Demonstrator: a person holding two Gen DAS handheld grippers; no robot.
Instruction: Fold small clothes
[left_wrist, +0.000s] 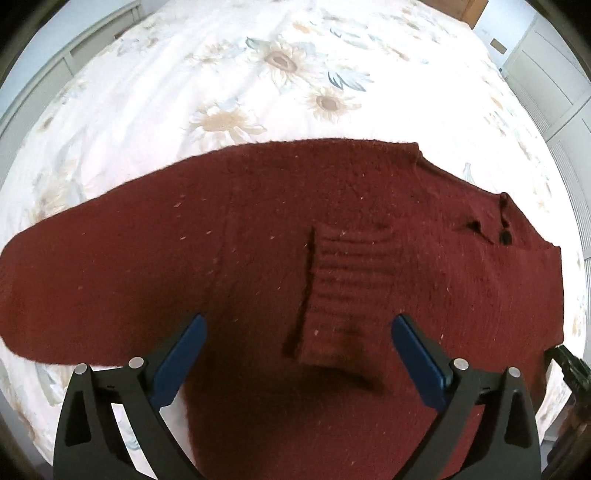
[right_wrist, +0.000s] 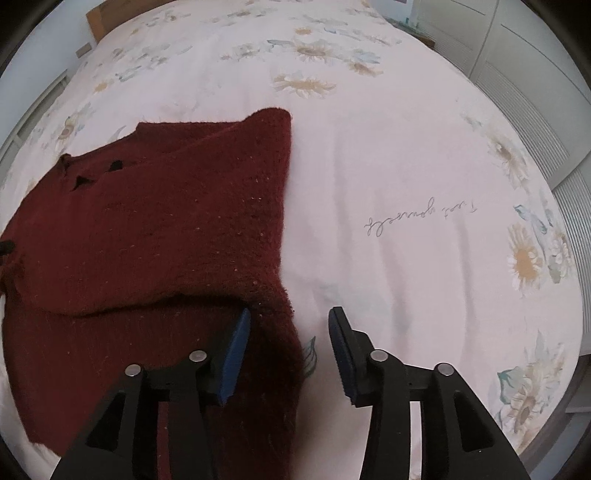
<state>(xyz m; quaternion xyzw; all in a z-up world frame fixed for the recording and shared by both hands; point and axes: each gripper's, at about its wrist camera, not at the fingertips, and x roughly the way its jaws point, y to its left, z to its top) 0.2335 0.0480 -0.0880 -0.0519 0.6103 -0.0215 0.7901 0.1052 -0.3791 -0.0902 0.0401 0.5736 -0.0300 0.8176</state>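
Left wrist view shows the sweater (left_wrist: 295, 236) spread flat across the middle of the frame on the bedspread (left_wrist: 221, 74), one cuff (left_wrist: 343, 291) folded in over the body at centre, likely so the sleeves sit inside before the body is folded. Low in frame, the left gripper (left_wrist: 295, 354) stands wide apart above the cuff, holding nothing. Right wrist view has the sweater at left with a sleeve folded over; the right gripper (right_wrist: 290, 350), part open, straddles the sweater's right edge without pinching it.
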